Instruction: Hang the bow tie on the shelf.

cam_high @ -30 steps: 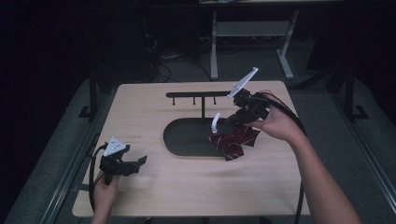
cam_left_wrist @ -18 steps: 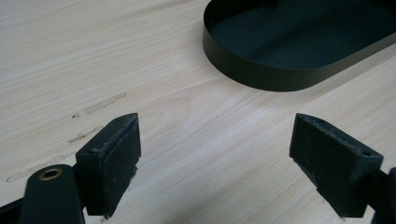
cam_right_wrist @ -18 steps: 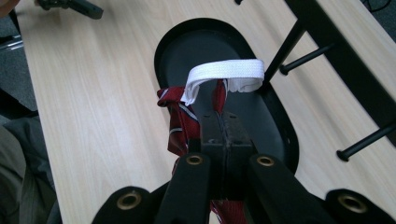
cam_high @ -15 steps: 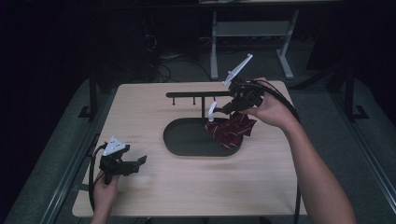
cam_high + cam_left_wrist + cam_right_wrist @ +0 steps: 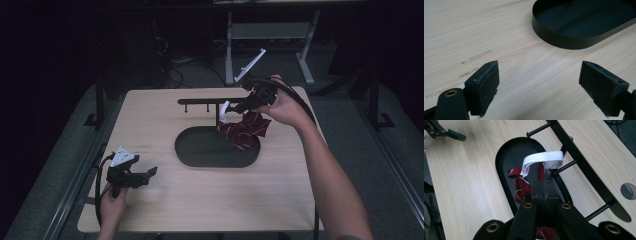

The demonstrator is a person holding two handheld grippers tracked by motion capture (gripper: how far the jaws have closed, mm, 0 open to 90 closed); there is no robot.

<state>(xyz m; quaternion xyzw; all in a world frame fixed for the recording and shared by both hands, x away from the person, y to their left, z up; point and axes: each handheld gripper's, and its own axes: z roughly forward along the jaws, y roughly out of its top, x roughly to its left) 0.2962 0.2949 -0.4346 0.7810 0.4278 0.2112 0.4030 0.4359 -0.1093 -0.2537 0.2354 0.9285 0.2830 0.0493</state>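
1. High view: your right gripper (image 5: 235, 107) is clamped on a dark red striped tie (image 5: 246, 131) with a white band (image 5: 223, 111), holding it up so its lower folds hang over the right end of the black oval tray (image 5: 200, 152).
2. Just behind the tray stands a black rack (image 5: 207, 102) with pegs.
3. Right gripper view: the jaws are pressed together on the tie (image 5: 520, 186), and the white band (image 5: 541, 158) loops just beside a rack peg.
4. Your left gripper (image 5: 142, 173) sits low over the surface (image 5: 210, 200) near its left front corner, well apart from the tray.
5. Left gripper view: those jaws stand wide apart with only bare surface (image 5: 531, 75) between them.
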